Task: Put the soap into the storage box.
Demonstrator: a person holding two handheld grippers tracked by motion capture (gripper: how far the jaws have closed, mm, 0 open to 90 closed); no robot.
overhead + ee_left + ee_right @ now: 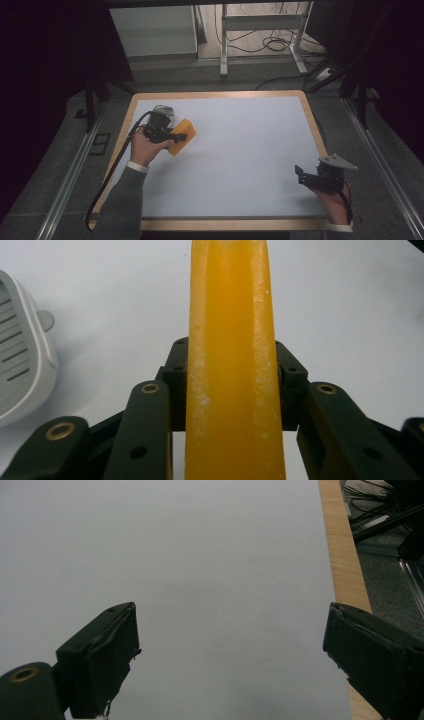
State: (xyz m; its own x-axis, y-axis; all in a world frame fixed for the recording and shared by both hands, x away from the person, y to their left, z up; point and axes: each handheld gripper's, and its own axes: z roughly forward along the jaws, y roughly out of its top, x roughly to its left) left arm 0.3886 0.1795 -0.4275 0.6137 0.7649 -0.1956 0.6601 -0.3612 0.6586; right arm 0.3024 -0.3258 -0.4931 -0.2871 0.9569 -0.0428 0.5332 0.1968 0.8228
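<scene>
While the left claw (pixel 231 390) pinches an orange slab (pixel 231 365) edge-on, its two jaws press against the slab's flat sides and the piece runs straight out between them toward twelve o'clock in the left gripper view. In the high view the same left claw (pixel 176 136) sits at about ten o'clock on the table (pixel 240 165), with the orange slab (pixel 184 134) projecting from it toward three o'clock; whether the slab rests on the surface or is held just above it cannot be told. A white slotted object (pixel 20 375), ribbed and rounded, lies just beside the claw at nine o'clock in the left gripper view, apart from the slab. The step in hand appears to be carrying or positioning the gripped slab; the next move would call for a steady grip and a chosen spot to set it down, possibly near the slotted object. The right claw (pixel 230 665) is spread wide and holds nothing, with bare table between its jaws; in the high view the right claw (pixel 312 177) rests at about four o'clock, well apart from the slab.
</scene>
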